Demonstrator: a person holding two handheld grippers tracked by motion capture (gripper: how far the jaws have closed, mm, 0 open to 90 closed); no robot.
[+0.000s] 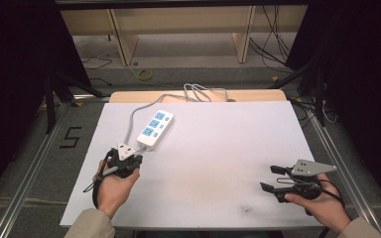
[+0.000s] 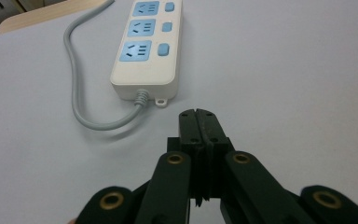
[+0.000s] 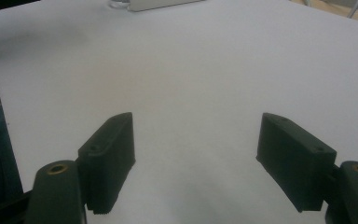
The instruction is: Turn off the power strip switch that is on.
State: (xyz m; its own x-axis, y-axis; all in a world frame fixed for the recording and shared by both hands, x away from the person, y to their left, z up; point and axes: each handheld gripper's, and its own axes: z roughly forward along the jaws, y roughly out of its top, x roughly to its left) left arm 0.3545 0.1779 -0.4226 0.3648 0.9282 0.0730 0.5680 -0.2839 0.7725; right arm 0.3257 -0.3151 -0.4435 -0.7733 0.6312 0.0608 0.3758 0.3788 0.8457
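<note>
A white power strip with blue sockets lies on the white table, left of centre, its grey cable running off the far edge. In the left gripper view the power strip lies just ahead of my left gripper, whose jaws are pressed together with nothing between them. From above, my left gripper sits just short of the strip's near end. My right gripper rests at the table's near right, open and empty. In the right gripper view my right gripper has its jaws wide apart over bare table.
The grey cable loops over a wooden board at the table's far edge. Metal frame rails run along both sides. Wooden shelving and loose cables stand on the floor beyond. A small dark mark shows near the table's front edge.
</note>
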